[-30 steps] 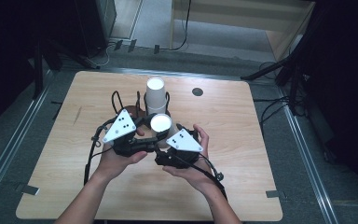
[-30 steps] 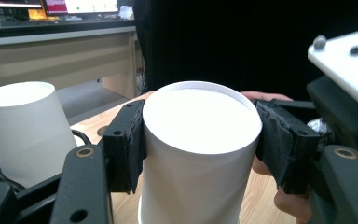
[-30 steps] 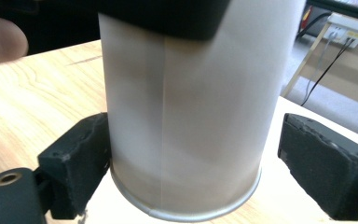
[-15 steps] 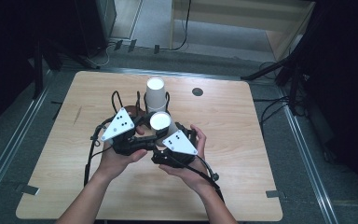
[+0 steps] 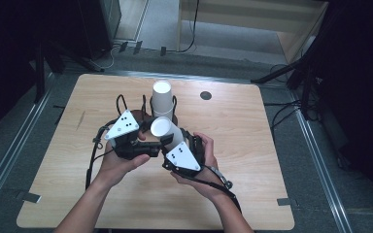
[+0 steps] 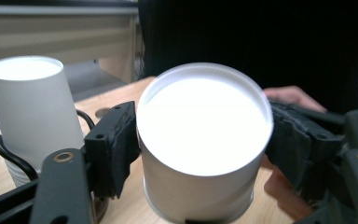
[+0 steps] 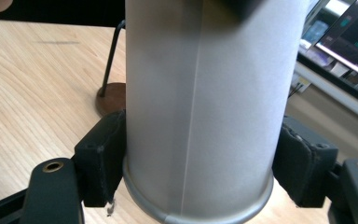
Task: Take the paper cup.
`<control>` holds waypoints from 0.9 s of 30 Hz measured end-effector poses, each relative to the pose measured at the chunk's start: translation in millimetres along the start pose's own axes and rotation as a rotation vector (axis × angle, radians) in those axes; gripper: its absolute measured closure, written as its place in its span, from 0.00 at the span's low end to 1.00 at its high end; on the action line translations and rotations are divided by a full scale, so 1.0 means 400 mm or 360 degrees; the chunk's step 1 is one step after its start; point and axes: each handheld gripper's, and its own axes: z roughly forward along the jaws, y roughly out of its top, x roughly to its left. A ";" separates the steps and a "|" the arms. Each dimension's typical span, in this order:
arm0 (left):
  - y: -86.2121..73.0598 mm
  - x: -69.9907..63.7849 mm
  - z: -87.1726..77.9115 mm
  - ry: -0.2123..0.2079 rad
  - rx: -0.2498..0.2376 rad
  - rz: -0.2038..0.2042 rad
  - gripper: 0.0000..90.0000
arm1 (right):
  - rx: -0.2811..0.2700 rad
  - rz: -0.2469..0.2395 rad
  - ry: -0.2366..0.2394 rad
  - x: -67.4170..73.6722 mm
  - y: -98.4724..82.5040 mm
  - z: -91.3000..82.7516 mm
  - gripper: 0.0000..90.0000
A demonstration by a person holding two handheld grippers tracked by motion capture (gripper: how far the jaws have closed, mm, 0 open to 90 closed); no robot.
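The pale wooden surface (image 5: 252, 160) has rounded corners and a small dark round hole (image 5: 205, 95) near its far edge. Metal rails (image 5: 320, 160) run along the floor on either side. Black cables (image 5: 291, 109) trail off to the right. Beyond the far edge stands light wooden furniture (image 5: 252, 19).

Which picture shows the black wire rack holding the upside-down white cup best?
The high view: the black wire cup rack shows its loops and round brown base around the upside-down white paper cup. The left gripper view catches one black loop beside that cup. The right gripper view shows a thin rod and the base's edge.
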 end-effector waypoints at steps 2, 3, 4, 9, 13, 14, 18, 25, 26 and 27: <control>0.003 0.000 0.004 -0.0012 0.0029 -0.0022 0.28 | -0.0001 -0.0062 -0.0012 0.003 0.001 -0.003 0.29; 0.003 0.000 0.004 -0.0012 0.0029 -0.0022 0.28 | -0.0004 -0.0122 -0.0024 0.006 0.001 -0.004 0.29; 0.005 0.000 0.007 -0.0029 0.0064 -0.0023 0.29 | -0.0003 -0.0160 -0.0036 0.009 0.001 -0.006 0.29; 0.008 0.003 0.008 -0.0065 0.0130 -0.0046 0.31 | 0.0007 -0.0276 -0.0077 0.015 -0.005 -0.008 0.29; 0.009 0.008 0.011 -0.0082 0.0183 -0.0057 0.32 | 0.0014 -0.0328 -0.0096 0.019 -0.010 -0.008 0.29; 0.009 0.008 0.012 -0.0085 0.0203 -0.0055 0.32 | 0.0020 -0.0364 -0.0099 0.021 -0.013 -0.007 0.29; 0.009 0.009 0.013 -0.0091 0.0206 -0.0061 0.36 | 0.0026 -0.0360 -0.0100 0.021 -0.014 -0.007 0.25; 0.007 0.008 0.011 -0.0108 0.0132 -0.0050 0.40 | 0.0033 -0.0290 -0.0112 0.010 -0.011 -0.005 0.11; 0.007 0.008 0.010 -0.0110 0.0111 -0.0050 0.41 | 0.0018 -0.0284 -0.0114 0.007 -0.011 -0.007 0.11; 0.007 0.009 0.008 -0.0113 0.0084 -0.0055 0.41 | 0.0008 -0.0272 -0.0121 0.002 -0.010 -0.010 0.11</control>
